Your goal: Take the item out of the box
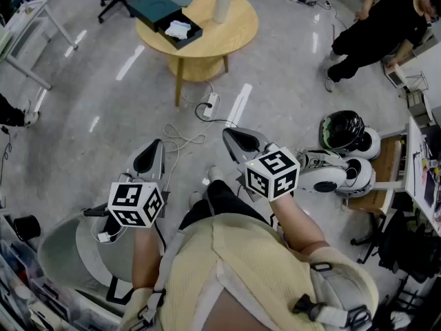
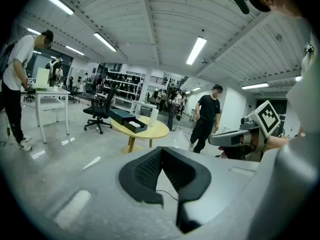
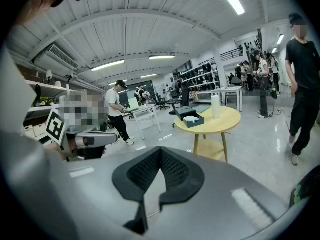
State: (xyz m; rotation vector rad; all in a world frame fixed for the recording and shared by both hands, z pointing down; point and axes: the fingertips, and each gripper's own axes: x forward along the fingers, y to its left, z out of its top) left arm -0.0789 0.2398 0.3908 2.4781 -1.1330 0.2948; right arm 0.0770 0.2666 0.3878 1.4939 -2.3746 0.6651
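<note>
Angling downward, hand-held grippers (image 1: 151,154) (image 1: 238,138) seemingly closed

Table (image 1: 234,33) smooth matt wood; floor (image 1: 83,95) glossy, reflective; box (image 1: 151,7) matt.

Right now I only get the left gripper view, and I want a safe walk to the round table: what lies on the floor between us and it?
Observer: A white power strip lies on the floor just short of the table, with a cable looped nearer the person.
Operator: Is the right gripper ready to grab?
Observer: Not as it stands. The right gripper has its tongs shut, with nothing between them.
Operator: Anything off to the right side?
Observer: What looks like a black helmet and some white rounded gear sit on the floor there.
</note>
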